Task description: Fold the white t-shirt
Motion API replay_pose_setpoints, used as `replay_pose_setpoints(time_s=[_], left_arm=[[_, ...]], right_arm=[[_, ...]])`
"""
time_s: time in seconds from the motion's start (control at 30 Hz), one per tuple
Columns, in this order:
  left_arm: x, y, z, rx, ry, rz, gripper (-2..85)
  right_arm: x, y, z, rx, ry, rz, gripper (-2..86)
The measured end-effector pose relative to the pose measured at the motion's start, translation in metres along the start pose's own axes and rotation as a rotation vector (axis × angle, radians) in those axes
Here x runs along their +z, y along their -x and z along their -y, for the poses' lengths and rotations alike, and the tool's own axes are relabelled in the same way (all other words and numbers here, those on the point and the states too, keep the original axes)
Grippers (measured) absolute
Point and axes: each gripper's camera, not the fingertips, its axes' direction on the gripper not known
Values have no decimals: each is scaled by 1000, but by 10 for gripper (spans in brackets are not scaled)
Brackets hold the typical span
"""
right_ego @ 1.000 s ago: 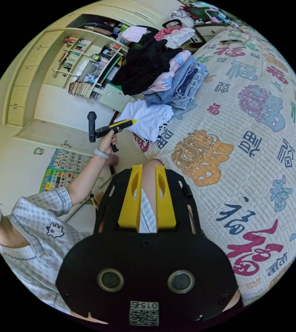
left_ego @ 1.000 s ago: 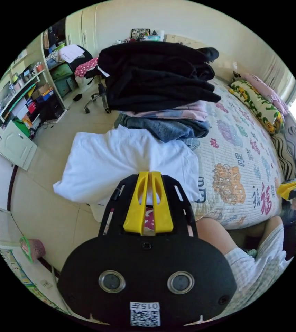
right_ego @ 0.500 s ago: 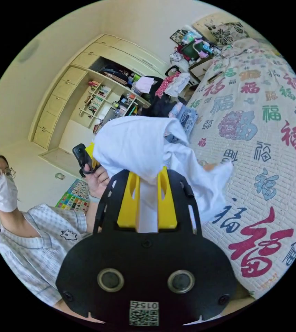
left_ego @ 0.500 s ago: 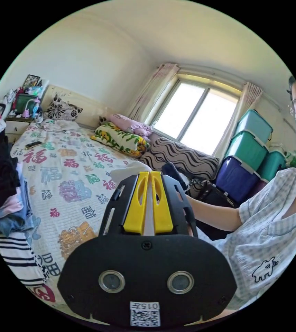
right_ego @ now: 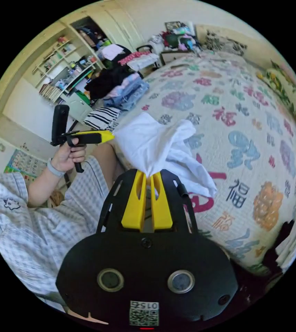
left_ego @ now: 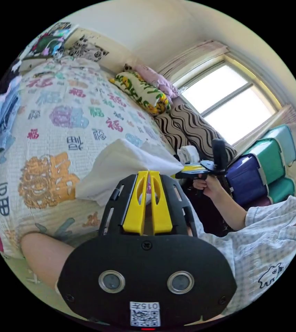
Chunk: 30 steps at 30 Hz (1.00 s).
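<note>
Both tools (left_ego: pixel 148 174) clamped on white t-shirt (right_ego: pixel 155 145)

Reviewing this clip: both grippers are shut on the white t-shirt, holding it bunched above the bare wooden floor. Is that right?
Not quite. Both the left gripper and the right gripper are shut on the white t-shirt, but it hangs bunched above the bed's patterned quilt, not a wooden floor. The right gripper view shows this most plainly.

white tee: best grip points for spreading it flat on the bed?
Probably the two top corners, one per gripper, each approached from its outer side. The white t-shirt hangs bunched between the left gripper and right gripper, both already pinching its upper edge, with loose cloth drooping onto the quilt.
</note>
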Motion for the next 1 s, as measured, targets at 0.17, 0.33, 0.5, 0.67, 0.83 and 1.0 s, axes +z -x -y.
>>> replay_pose_setpoints(time_s=[0.17,0.33,0.5,0.67,0.83,1.0], left_arm=[[-13,4,2,51,17,342,86],[63,40,26,0,202,280,53],[52,17,72,59,28,216,-5],[1,-28,161,227,-138,212,-8],[-40,-76,227,340,-267,48,8],[-46,-127,241,480,-312,25,137]], right_arm=[[-1,-8,-43,63,-70,4,0],[-32,0,-60,64,-200,26,-1],[-76,-11,-53,77,-271,-81,-1],[-143,-16,-3,63,-415,-147,0],[-222,48,77,-133,-532,-300,-1],[-268,131,87,-347,-651,-478,1]])
